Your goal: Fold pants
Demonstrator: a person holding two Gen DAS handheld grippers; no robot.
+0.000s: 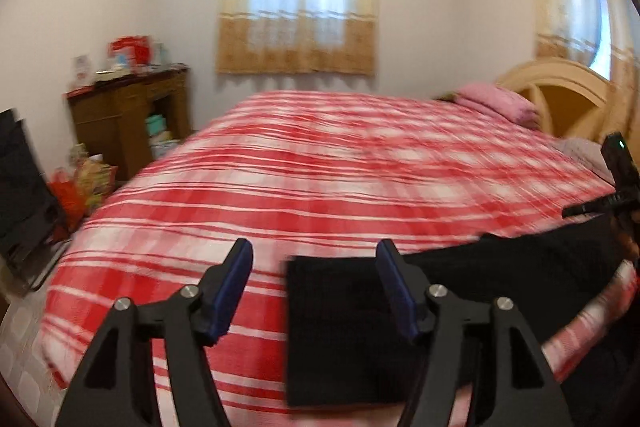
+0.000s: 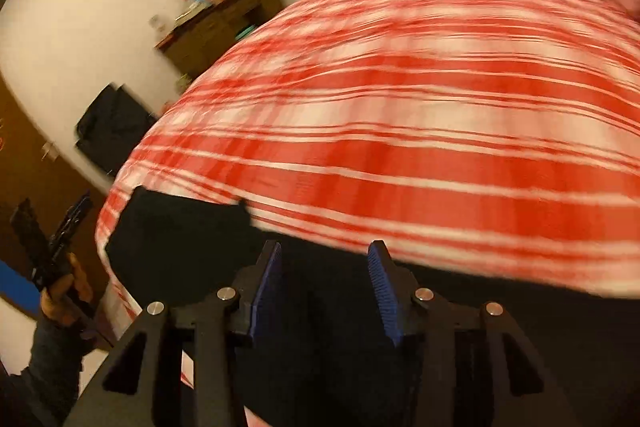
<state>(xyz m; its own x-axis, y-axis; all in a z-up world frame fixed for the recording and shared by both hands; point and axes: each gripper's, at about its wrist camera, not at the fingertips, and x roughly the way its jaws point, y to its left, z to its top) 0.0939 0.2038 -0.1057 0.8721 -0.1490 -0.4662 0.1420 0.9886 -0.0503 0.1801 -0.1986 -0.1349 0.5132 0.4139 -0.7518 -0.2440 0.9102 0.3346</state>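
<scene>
Black pants [image 1: 348, 327] lie folded near the front edge of a bed with a red and white plaid cover [image 1: 340, 163]. My left gripper [image 1: 314, 259] is open above the pants' left end, holding nothing. In the right wrist view the pants [image 2: 192, 239] spread dark under and ahead of my right gripper [image 2: 325, 255], which is open and empty just over the cloth. The right gripper also shows at the right edge of the left wrist view [image 1: 616, 187]. The left gripper shows at the left of the right wrist view [image 2: 60, 231]. Both views are blurred.
A wooden desk [image 1: 128, 111] with clutter stands left of the bed. Bags [image 1: 84, 183] and a black chair [image 1: 20, 187] sit on the floor beside it. A pink pillow [image 1: 496, 99] and a headboard [image 1: 560, 95] are at the far right. A curtained window [image 1: 298, 7] is behind.
</scene>
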